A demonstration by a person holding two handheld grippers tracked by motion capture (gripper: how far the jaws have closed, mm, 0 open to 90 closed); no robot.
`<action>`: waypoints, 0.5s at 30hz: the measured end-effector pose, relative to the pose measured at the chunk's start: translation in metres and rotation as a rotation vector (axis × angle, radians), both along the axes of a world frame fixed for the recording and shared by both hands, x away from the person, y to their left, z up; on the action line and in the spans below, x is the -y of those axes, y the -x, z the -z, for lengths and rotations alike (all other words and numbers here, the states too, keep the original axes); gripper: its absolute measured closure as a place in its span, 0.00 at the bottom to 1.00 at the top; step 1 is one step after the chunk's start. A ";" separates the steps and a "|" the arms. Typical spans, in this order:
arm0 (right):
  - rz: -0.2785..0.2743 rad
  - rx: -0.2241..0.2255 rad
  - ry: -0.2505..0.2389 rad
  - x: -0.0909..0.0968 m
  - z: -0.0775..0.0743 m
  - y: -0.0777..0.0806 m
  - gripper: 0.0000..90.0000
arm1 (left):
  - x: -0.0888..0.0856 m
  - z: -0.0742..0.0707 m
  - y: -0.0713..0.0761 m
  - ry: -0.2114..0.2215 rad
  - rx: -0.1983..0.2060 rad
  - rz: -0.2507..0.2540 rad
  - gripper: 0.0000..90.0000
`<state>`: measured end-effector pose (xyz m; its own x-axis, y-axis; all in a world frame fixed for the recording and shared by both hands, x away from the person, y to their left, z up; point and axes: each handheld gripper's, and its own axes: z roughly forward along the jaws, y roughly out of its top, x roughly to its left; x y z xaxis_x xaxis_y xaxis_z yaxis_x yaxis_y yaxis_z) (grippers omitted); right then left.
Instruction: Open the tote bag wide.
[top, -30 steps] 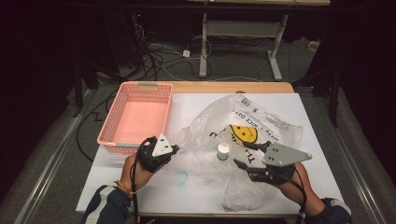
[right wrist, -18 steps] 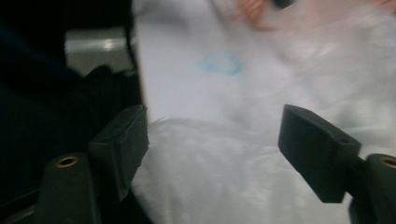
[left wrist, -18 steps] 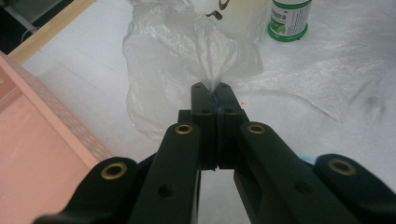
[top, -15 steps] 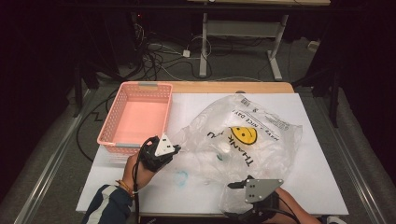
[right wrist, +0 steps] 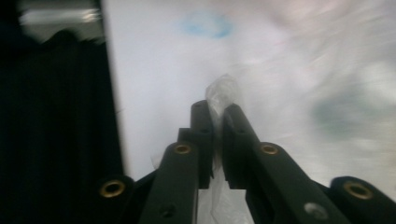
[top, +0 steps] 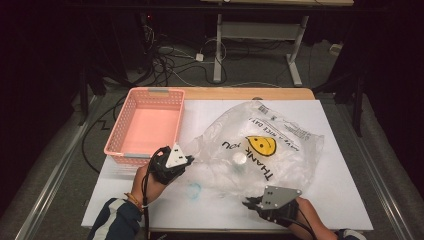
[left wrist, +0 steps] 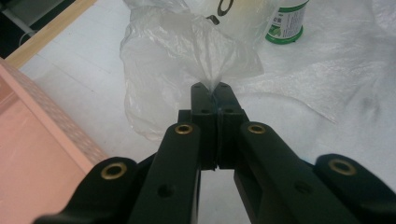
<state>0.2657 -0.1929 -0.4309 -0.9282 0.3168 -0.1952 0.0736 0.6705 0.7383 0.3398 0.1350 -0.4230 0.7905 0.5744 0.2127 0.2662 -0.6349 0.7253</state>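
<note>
Plastic bag (top: 260, 150) on the counter (top: 340, 195), both claws pinching its film: left claw (left wrist: 212, 88) clamped, right claw (right wrist: 217, 109) just closed. Thin film could tear or slip, toppling the bottle (left wrist: 287, 21) inside.

Right claw (right wrist: 215, 109) pinches clear plastic bag (right wrist: 223, 91); white table (right wrist: 159, 70) beneath.

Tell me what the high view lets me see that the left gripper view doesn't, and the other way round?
High view alone: the whole pink basket, the bag's yellow smiley and the right gripper at the bag's near edge. Left gripper view alone: the left gripper with its jaws shut on a bunched fold of the bag, and a green-labelled bottle behind it. Both share the clear plastic bag on the white table.
</note>
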 end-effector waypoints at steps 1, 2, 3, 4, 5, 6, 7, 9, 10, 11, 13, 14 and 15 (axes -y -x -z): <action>0.008 0.011 -0.013 0.003 -0.003 -0.001 0.98 | 0.000 0.000 0.001 0.002 0.001 0.000 0.96; 0.022 0.037 -0.019 0.005 -0.006 -0.001 0.98 | 0.000 -0.001 0.001 0.002 0.004 0.002 0.96; 0.034 0.057 -0.036 0.007 -0.009 -0.002 0.98 | 0.000 -0.001 0.001 0.004 0.008 0.004 0.96; 0.044 0.064 -0.057 0.010 -0.012 -0.003 0.98 | 0.000 -0.002 0.002 0.007 0.015 0.004 0.96; 0.063 0.085 -0.069 0.012 -0.016 -0.004 0.98 | 0.001 -0.004 0.002 0.007 0.023 0.006 0.96; 0.072 0.110 -0.080 0.015 -0.021 -0.004 0.98 | 0.001 -0.005 0.002 0.008 0.029 0.007 0.96; 0.086 0.123 -0.100 0.019 -0.026 -0.006 0.98 | 0.001 -0.007 0.003 0.014 0.037 0.007 0.96; 0.119 0.179 -0.140 0.027 -0.041 -0.008 0.98 | 0.001 -0.012 0.004 0.028 0.055 0.011 0.96; 0.119 0.179 -0.140 0.027 -0.041 -0.008 0.98 | 0.001 -0.015 0.004 0.032 0.067 0.010 0.96; 0.130 0.195 -0.152 0.030 -0.045 -0.009 0.99 | 0.001 -0.018 0.003 0.044 0.076 0.008 0.96; 0.158 0.237 -0.152 0.034 -0.053 -0.012 0.99 | 0.002 -0.023 0.001 0.061 0.096 0.004 0.96; 0.171 0.253 -0.156 0.037 -0.057 -0.014 0.99 | 0.003 -0.025 0.000 0.062 0.104 0.003 0.96; 0.184 0.266 -0.160 0.040 -0.061 -0.015 0.99 | 0.004 -0.027 0.000 0.066 0.113 0.004 0.96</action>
